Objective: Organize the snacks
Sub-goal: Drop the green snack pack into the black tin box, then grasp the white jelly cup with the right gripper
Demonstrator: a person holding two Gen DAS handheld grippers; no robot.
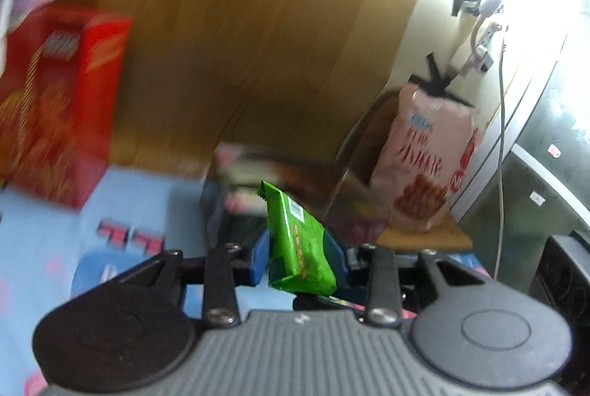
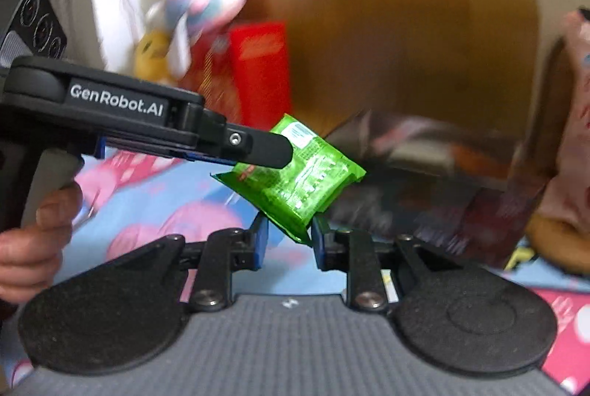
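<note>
The green snack packet is held in the air, above the blue patterned cloth. In the left wrist view it is clamped between the blue pads of the left gripper, standing nearly upright, so that it can be carried without slipping. In the right wrist view the lower corner of the same packet sits between the pads of the right gripper; whether it is really pressed there cannot be told, as a small gap seems to remain. The left tool is seen coming in from the side, gripped by a hand. Probably the packet is being passed or steadied. Farther back a dark box lies open-looking but blurred, perhaps the place for the snacks. Behind, a red box and a pink snack bag stand against the wooden panel.
</note>
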